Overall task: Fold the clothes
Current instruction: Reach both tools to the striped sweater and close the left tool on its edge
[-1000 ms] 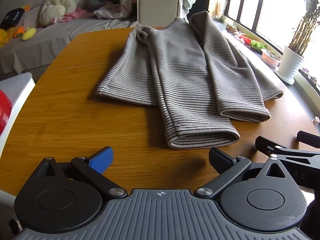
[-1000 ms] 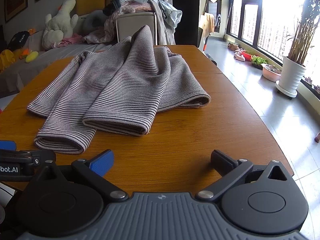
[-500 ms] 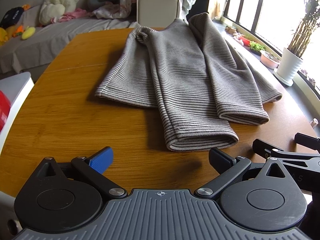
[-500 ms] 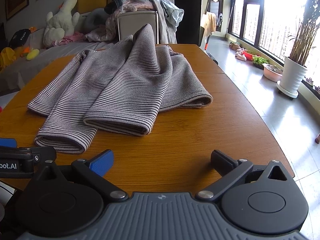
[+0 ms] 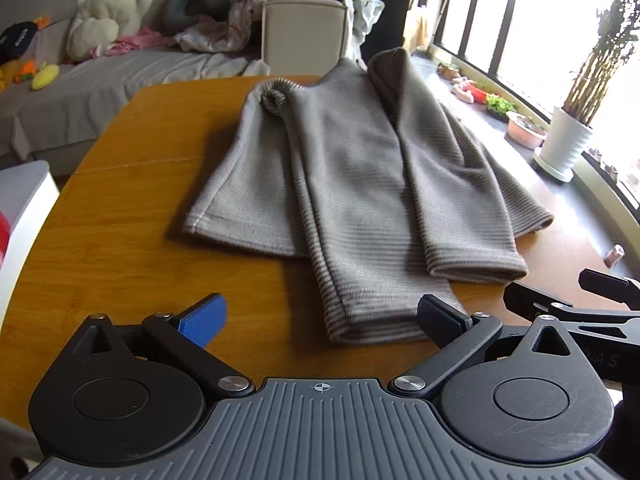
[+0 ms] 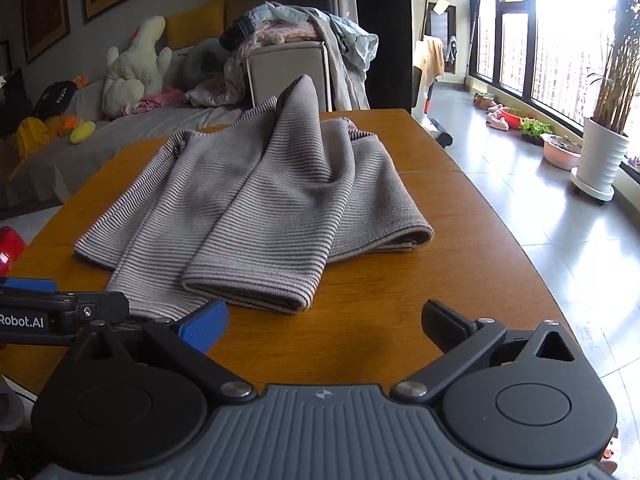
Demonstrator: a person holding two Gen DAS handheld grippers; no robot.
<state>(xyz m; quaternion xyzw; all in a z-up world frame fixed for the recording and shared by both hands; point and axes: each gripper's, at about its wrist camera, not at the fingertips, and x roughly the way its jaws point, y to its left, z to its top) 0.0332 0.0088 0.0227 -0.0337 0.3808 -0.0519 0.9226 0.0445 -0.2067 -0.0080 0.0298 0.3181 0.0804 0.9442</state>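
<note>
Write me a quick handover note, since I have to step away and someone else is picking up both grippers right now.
Left gripper: open, holding nothing, low over the table, its fingers either side of the near sleeve cuff.
Right gripper: open, holding nothing, just short of the other cuff.
Striped sweater: lies on the wooden table, both sleeves folded in over the body, cuffs toward you.
Done: sleeves folded in.
Left: probably grip the near end and fold the sweater over lengthwise.
</note>
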